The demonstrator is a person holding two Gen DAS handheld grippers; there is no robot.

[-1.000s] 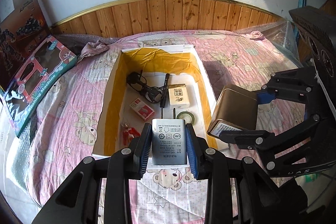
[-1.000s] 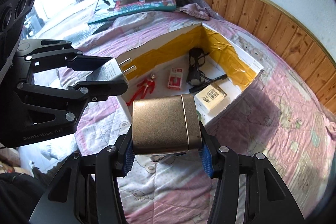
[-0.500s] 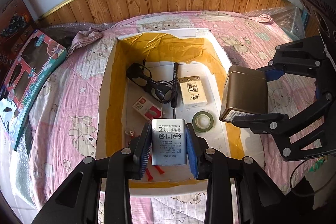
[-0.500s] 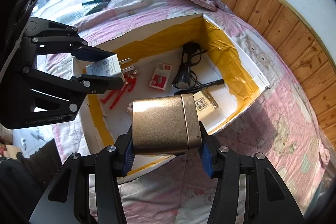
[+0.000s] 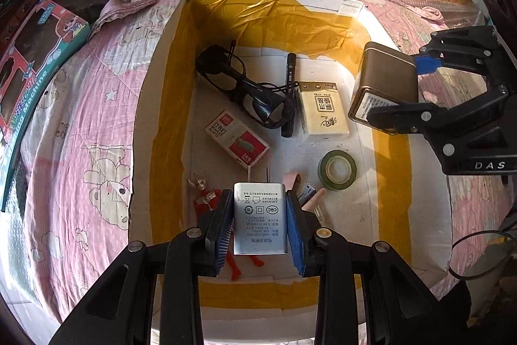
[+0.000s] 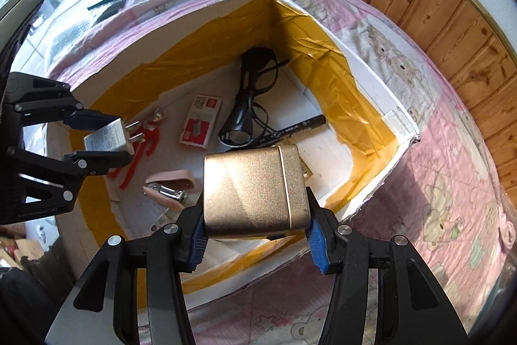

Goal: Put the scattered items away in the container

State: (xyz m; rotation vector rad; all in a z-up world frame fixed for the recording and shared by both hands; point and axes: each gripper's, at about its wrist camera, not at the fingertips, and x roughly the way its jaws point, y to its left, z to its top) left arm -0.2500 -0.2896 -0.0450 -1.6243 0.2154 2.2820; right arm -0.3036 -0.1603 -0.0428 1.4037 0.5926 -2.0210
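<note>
Pink bedding [image 5: 80, 125] carries the box [image 5: 161, 86]; above it, left claw [image 5: 260, 225] grips a charger [image 5: 260, 217], prongs forward, right claw [image 6: 255, 235] clamps a gold tin [image 6: 252, 189].

A bed [image 5: 80, 131] with a pink bear-print quilt carries the box [image 5: 168, 60] at its middle. Left of the box lies 1 toy carton [image 5: 29, 67]; beyond the box's far left corner, a crumpled pink cloth [image 5: 126, 4].

A white cardboard box [image 5: 365, 21] was lined with yellow tape; a pink bedsheet [image 5: 80, 131] bore cartoon bears; the held tin [image 6: 255, 193] was gold.
</note>
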